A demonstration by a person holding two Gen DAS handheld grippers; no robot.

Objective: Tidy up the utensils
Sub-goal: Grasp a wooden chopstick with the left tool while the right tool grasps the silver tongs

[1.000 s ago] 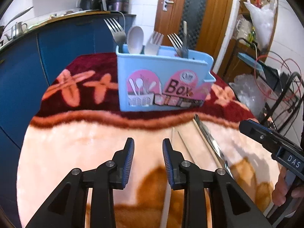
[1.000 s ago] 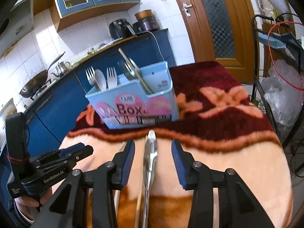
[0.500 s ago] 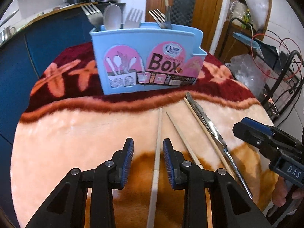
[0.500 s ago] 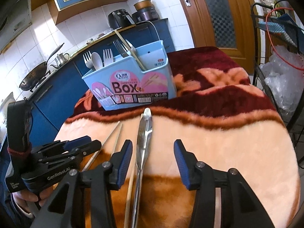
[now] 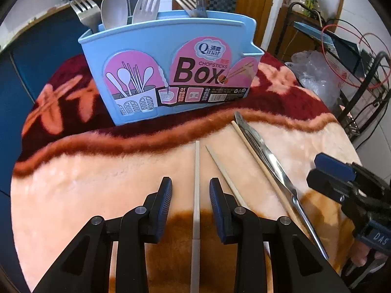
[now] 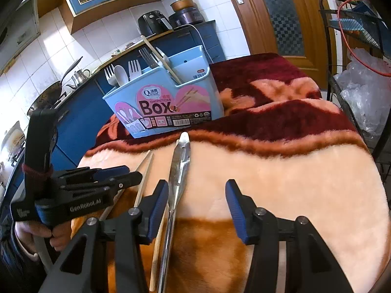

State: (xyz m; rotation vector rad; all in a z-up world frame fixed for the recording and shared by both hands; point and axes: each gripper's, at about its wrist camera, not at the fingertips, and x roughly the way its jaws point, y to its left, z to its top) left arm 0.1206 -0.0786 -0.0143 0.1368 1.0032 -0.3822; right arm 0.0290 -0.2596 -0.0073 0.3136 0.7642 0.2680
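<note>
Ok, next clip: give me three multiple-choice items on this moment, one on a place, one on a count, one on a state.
1. Where does the metal tongs lie?
A. inside the box
B. on the blanket
C. on the counter

2. How many chopsticks lie loose on the blanket?
A. one
B. three
C. five

3. The left gripper is:
A. open around the pale chopstick
B. clamped on a fork
C. empty over the box

Answers: 1 B, the tongs rest flat before the blue box. 2 B, three sticks lie beside the tongs. 3 A, gaps show beside both pads.

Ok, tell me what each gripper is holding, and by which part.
Nothing is held. The left gripper straddles a pale chopstick, its jaws closing but pads not touching it. The right gripper, jaws opening, has the metal tongs beside its left pad.
</note>
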